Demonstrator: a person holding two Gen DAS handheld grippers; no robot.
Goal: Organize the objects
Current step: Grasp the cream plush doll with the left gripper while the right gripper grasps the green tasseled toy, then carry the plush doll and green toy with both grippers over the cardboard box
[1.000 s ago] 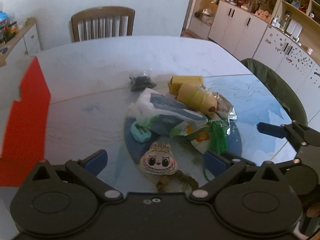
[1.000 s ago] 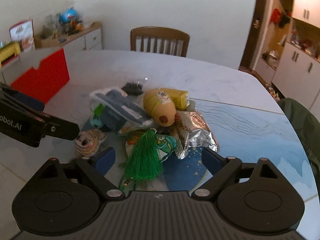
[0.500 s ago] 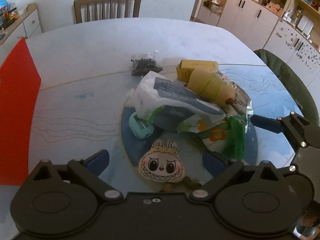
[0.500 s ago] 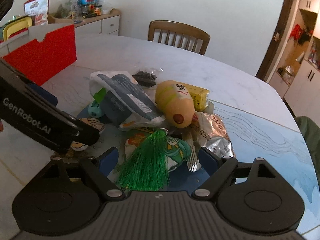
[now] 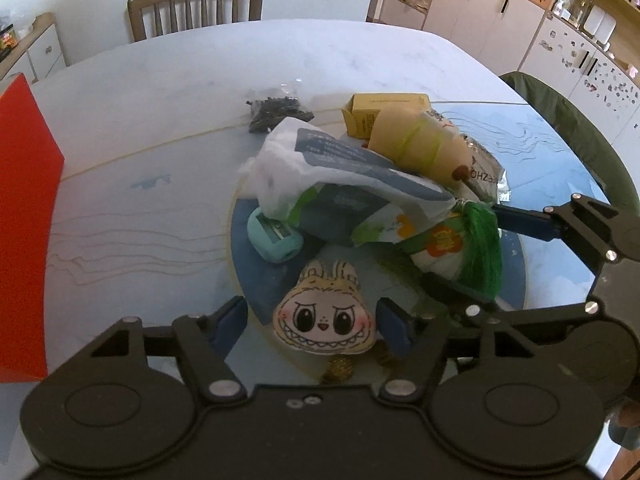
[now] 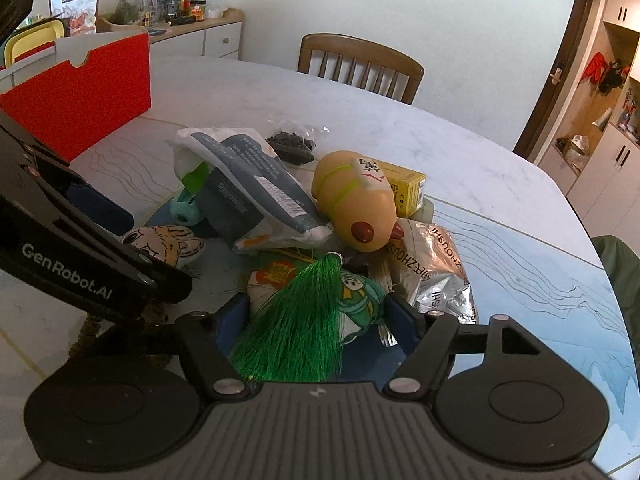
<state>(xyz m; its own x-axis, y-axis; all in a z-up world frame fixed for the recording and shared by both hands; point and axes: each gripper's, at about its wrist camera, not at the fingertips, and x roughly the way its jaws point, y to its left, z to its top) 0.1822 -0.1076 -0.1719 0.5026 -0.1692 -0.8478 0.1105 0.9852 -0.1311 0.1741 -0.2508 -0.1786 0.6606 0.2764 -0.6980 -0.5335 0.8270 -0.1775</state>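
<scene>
Two grippers are down over the pile at once. Left gripper [image 5: 312, 320] has its fingers spread wide on either side of the grinning plush face [image 5: 324, 322], which lies flat at the near edge of the round blue mat [image 5: 256, 276]; whether the pads touch it, I cannot tell. Right gripper [image 6: 320, 316] is spread wide too, straddling the green tassel [image 6: 296, 336] and the cartoon pouch [image 6: 356, 296] it lies against, not clamped on either.

Behind them the heap sits mid-counter [image 5: 168, 92]: a teal sharpener [image 5: 274, 238] just left of the plush, partly under the white and grey bag [image 5: 332, 168]. The tan hot-dog plush [image 6: 354, 204] leans over the yellow box [image 6: 408, 190], with a silver snack bag [image 6: 436, 276] to its right. A small clear bag of dark bits [image 5: 276, 110] lies just beyond the heap. The red box [image 6: 80, 92] stands well off at the counter's left edge. A wooden chair [image 5: 196, 4] is at the far side.
</scene>
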